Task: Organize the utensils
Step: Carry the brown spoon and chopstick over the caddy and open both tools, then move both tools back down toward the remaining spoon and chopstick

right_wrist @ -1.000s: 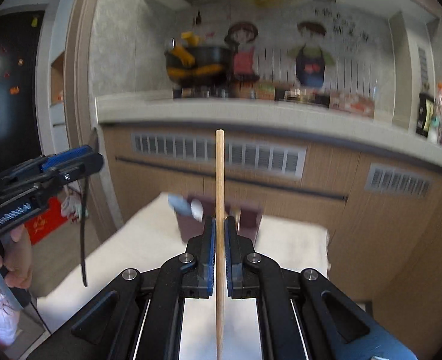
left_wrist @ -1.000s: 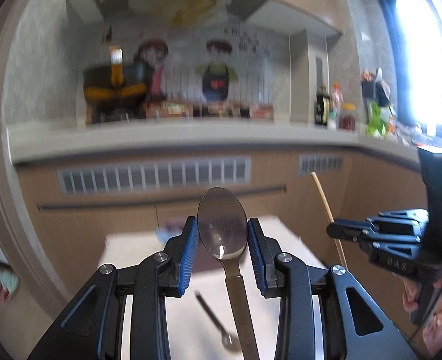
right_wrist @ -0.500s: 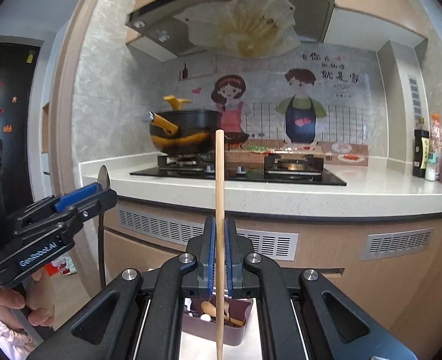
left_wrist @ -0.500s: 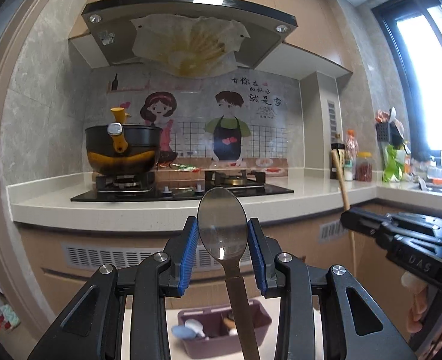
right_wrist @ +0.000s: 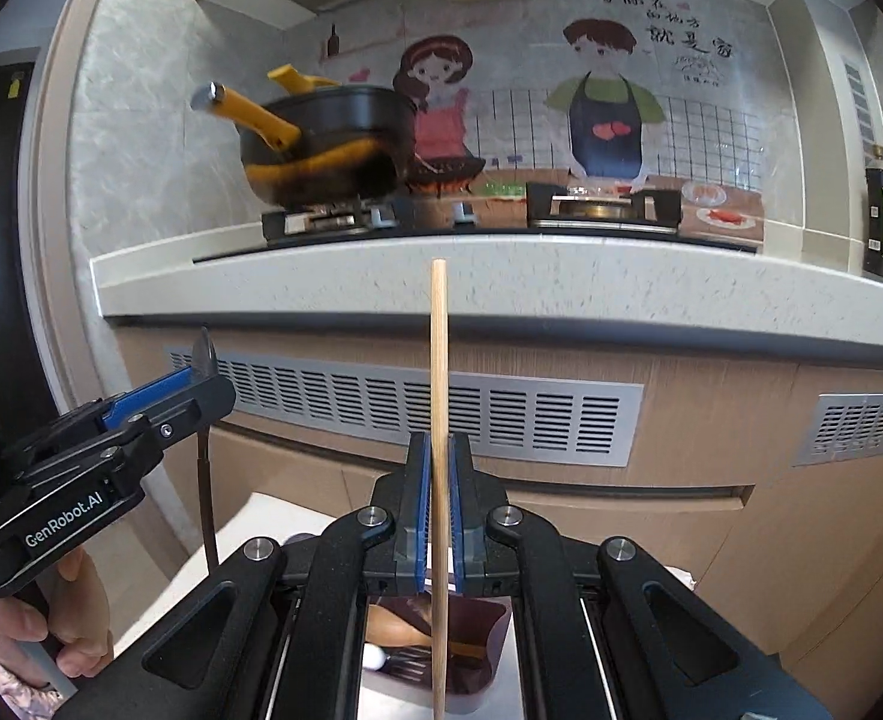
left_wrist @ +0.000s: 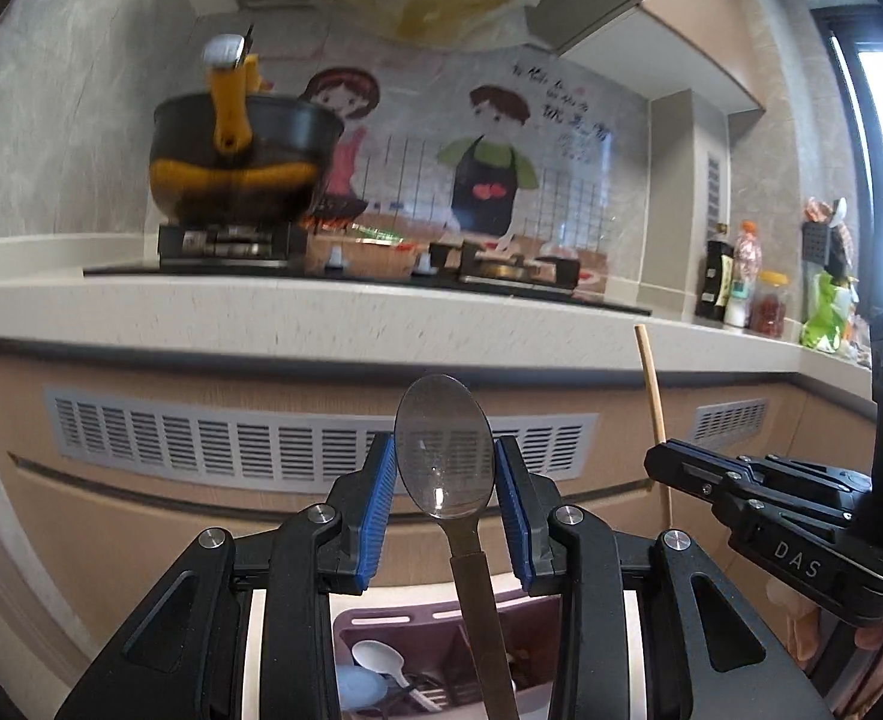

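Note:
My left gripper (left_wrist: 444, 474) is shut on a metal spoon (left_wrist: 444, 450), held upright with the bowl up and the handle hanging down. My right gripper (right_wrist: 438, 480) is shut on a wooden chopstick (right_wrist: 438, 360), also upright. Both are above a purple utensil holder (left_wrist: 441, 630) that has a white spoon (left_wrist: 378, 660) and other utensils inside; it also shows below the right gripper (right_wrist: 495, 648). The right gripper shows at the right of the left wrist view (left_wrist: 669, 468), and the left gripper at the left of the right wrist view (right_wrist: 201, 384).
The holder stands on a white table (right_wrist: 243, 528). Behind is a kitchen counter (right_wrist: 501, 282) with a gas stove and a black and yellow pot (right_wrist: 327, 144). Bottles (left_wrist: 735, 288) stand at the counter's right. Vented cabinet fronts (right_wrist: 405, 408) lie below.
Both grippers have come closer to the counter and tilted slightly down, so the holder sits right under them. The spoon and the chopstick stay gripped.

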`<state>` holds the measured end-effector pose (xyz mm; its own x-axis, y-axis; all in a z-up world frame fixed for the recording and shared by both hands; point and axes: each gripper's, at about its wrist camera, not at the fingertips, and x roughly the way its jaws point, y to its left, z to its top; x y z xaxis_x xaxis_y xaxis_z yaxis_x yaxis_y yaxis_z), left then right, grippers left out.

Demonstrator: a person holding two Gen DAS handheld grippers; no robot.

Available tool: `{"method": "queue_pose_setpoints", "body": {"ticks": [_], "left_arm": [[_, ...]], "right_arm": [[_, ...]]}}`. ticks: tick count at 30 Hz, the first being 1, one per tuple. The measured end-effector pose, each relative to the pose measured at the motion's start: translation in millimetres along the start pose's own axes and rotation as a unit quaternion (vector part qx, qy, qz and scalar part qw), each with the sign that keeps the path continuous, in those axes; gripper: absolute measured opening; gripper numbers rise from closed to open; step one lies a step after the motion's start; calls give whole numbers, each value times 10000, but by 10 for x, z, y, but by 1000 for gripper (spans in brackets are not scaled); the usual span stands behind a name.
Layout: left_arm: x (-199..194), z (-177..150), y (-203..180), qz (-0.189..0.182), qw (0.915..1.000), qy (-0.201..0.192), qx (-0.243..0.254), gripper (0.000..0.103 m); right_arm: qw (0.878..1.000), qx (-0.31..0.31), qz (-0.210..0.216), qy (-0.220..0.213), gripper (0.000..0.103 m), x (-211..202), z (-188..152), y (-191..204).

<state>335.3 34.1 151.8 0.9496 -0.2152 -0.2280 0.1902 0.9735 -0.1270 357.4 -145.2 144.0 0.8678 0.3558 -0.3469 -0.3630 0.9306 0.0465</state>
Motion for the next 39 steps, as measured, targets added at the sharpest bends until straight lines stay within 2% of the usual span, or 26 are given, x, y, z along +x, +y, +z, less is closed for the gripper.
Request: {"method": "queue_pose_setpoints", "body": {"ticks": [10,16,19,25,29,31,33,34,36,39], "left_arm": [[422,-267,136,206,9997,-74,-74,34],[589,-482,138,218,9997,-120,-42,34],[689,-642,82,239,9996,65,110,34],[738,-1021,-45,352,9971,519,439,35],[718,-1195,-64,340,9944,902,443,36],[692,-1259,-62,358,9930,1060,373,37],[671,-1301,-72,401,9908,1245,340,46],[646,-1302,-76,407,9903,1287,322,50],[583,-1299,-89,442,9893,1355,303,53],[459,-1273,-116,437,9882,1434,308,58]], "right_arm": [[9999,-14,-130,45,5,495,-125,32],[9991,-157,-372,123,5,697,-328,53],[9987,-165,-405,253,5,782,-457,36],[9962,-192,-237,818,5,816,-785,-8],[9934,-238,-280,1091,5,731,-990,-19],[9921,-256,-438,1145,9,679,-1056,-29],[9895,-243,-466,1347,24,652,-1091,-52],[9892,-188,-392,1402,28,613,-1102,-67],[9892,-154,-297,1426,43,496,-1111,-76],[9892,-343,-306,1393,53,244,-1117,-31]]}}
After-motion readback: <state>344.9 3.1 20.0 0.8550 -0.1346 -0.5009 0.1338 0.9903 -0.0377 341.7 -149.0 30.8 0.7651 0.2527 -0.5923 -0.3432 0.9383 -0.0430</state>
